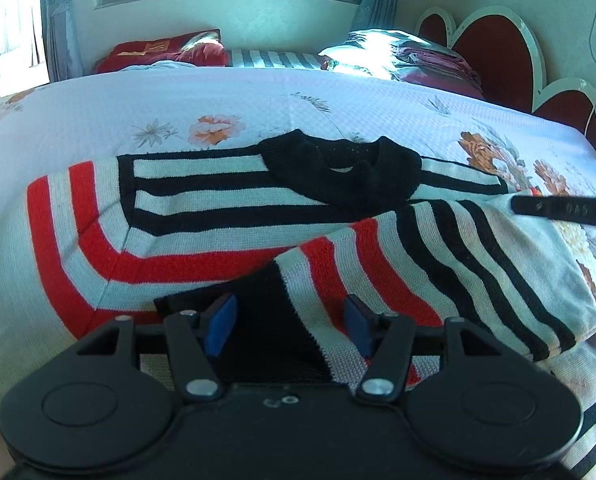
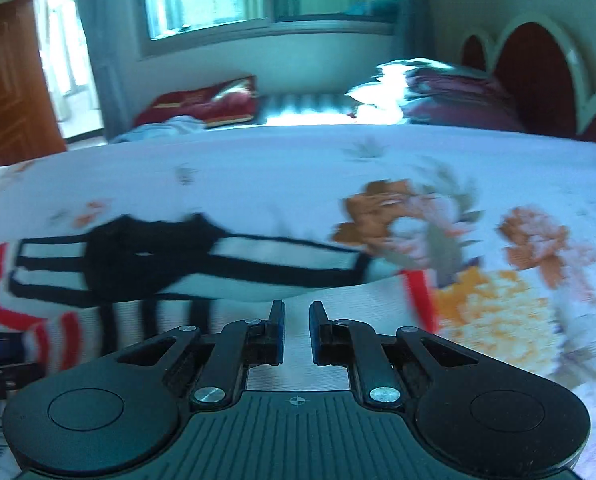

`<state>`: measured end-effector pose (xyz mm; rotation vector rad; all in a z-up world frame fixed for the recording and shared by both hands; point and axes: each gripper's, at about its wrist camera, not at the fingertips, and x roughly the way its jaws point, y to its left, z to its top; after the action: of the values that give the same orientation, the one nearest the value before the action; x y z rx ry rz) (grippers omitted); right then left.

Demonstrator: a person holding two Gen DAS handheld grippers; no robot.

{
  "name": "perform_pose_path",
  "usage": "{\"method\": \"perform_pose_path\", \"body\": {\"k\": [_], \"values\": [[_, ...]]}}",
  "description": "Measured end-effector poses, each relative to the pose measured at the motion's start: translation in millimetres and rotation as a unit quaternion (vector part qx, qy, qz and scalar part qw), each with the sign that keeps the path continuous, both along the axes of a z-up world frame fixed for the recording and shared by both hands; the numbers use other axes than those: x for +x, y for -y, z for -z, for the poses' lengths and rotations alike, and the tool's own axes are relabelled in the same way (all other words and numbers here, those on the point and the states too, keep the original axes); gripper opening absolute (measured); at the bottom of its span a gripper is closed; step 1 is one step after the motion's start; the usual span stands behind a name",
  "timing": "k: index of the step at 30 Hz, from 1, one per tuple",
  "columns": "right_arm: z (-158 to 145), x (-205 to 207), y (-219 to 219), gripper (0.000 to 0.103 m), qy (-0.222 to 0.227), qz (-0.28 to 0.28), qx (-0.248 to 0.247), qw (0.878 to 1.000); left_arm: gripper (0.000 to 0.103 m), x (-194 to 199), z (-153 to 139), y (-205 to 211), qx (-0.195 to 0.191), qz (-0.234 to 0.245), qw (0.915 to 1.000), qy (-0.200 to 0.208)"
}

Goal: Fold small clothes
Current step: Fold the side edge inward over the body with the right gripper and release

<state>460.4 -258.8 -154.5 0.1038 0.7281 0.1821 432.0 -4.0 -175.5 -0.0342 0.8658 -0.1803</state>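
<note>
A small knit sweater (image 1: 225, 200) with black, white and red stripes and a black collar (image 1: 342, 172) lies on the floral bed. Its right sleeve (image 1: 438, 256) is folded across the body, with its black cuff (image 1: 257, 320) between my left gripper's fingers. My left gripper (image 1: 289, 326) is open just above that cuff. My right gripper (image 2: 297, 330) is open with a narrow gap, above the white fabric of the sweater's right side (image 2: 338, 300). The right wrist view is blurred by motion. A fingertip (image 1: 562, 210) of the right gripper shows at the right edge of the left wrist view.
The bed has a white floral cover (image 1: 217, 104). Red pillows (image 1: 165, 52) and folded bedding (image 1: 418, 60) lie along the far side. A red and white headboard (image 1: 498, 48) stands at the right. A window and curtains are behind.
</note>
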Motion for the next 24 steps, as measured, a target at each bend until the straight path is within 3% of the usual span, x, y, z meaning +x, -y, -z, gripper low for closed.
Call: {"method": "perform_pose_path", "body": {"k": [3, 6, 12, 14, 16, 18, 19, 20, 22, 24], "values": [[18.0, 8.1, -14.7, 0.012, -0.022, 0.000, -0.058, 0.998, 0.058, 0.9, -0.6, -4.3, -0.009, -0.004, 0.9999, -0.005], [21.9, 13.1, -1.8, 0.011, -0.026, 0.010, -0.016, 0.999, 0.057, 2.6, -2.1, -10.0, -0.019, -0.012, 0.9997, -0.013], [5.6, -3.7, -23.6, 0.012, -0.014, -0.009, 0.006, 1.000, 0.057, 2.3, -4.8, -13.5, -0.013, -0.032, 0.9993, -0.017], [18.3, -4.3, -38.1, 0.012, -0.033, -0.027, -0.028, 0.999, 0.057, 2.2, -3.3, -13.1, -0.008, -0.033, 0.9993, -0.016], [16.8, -9.8, -43.2, 0.013, -0.023, -0.029, -0.046, 0.998, 0.057, 1.4, -5.5, -12.5, -0.004, -0.035, 0.9992, -0.018], [7.5, -16.4, -42.8, 0.016, -0.019, -0.034, -0.016, 0.999, 0.057, -0.6, -8.6, -13.2, -0.003, -0.044, 0.9988, -0.020], [2.7, -21.4, -43.7, 0.025, -0.012, -0.036, -0.002, 0.999, 0.058, -2.3, -10.0, -13.6, 0.000, -0.049, 0.9986, -0.020], [-0.5, -26.0, -47.0, 0.043, -0.007, -0.041, 0.002, 0.999, 0.059, -4.1, -11.4, -14.3, 0.001, -0.054, 0.9984, -0.019], [-2.3, -35.0, -61.2, 0.059, 0.001, -0.059, -0.005, 0.998, 0.060, -8.2, -14.2, -15.6, 0.006, -0.064, 0.9978, -0.018], [3.9, -39.5, -76.7, 0.059, -0.008, -0.083, -0.021, 0.996, 0.065, -13.5, -18.0, -18.0, 0.012, -0.075, 0.9970, -0.016]]}}
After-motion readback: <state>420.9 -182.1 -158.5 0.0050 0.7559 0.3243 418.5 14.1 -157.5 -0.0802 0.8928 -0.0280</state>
